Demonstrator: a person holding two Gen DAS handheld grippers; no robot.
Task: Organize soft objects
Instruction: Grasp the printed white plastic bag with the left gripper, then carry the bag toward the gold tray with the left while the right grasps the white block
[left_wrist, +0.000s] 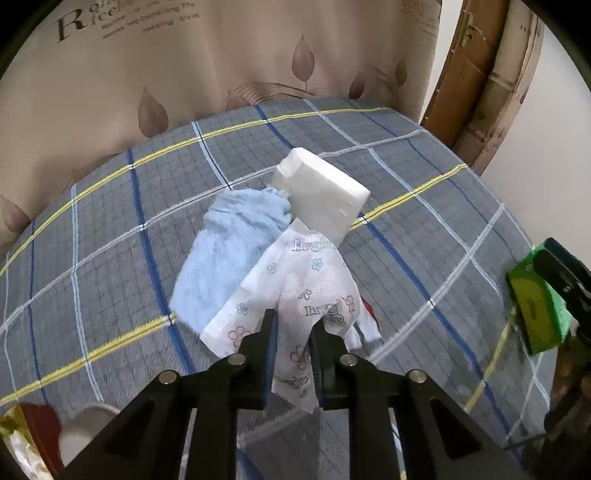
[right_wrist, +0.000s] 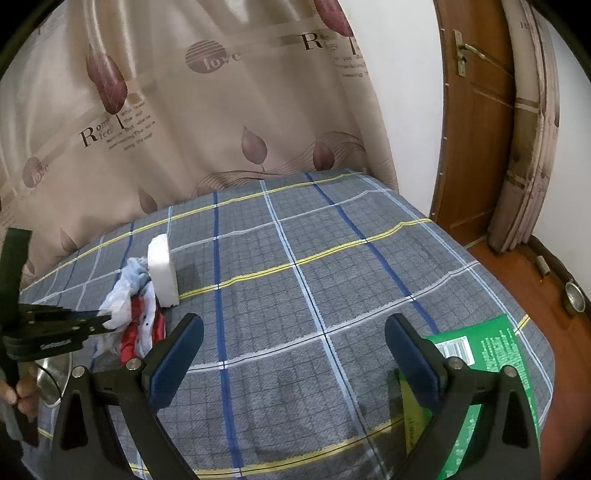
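The left gripper (left_wrist: 291, 332) is clenched on a thin white paper napkin (left_wrist: 295, 291) printed with small flowers and lettering; its dark pads pinch the crumpled sheet, which fans out just ahead of the fingertips. Under the napkin's right edge a bit of red-and-white cloth (left_wrist: 369, 314) peeks out. Just beyond and left of the claw lies a fluffy pale-blue towel (left_wrist: 229, 251), bunched and soft. Past that, touching the towel and napkin, sits a white foam block (left_wrist: 321, 188), rectangular with rounded corners and matte faces.

The right gripper (right_wrist: 294, 343) stands released, its blue-padded fingers wide apart over bare bedding with nothing between them. Beside and beneath its right finger lies a flat green packet (right_wrist: 491, 354) with a barcode, glossy and rectangular.

All of this rests on a bed sheet (right_wrist: 295, 295) of grey woven cloth crossed by blue, white and yellow plaid lines, slightly rumpled. Behind the bed hangs a beige satin curtain (right_wrist: 203, 110) printed with brown leaves and lettering. Far right are a white wall, a brown wooden door (right_wrist: 476, 129) and reddish wood floor (right_wrist: 524, 280).
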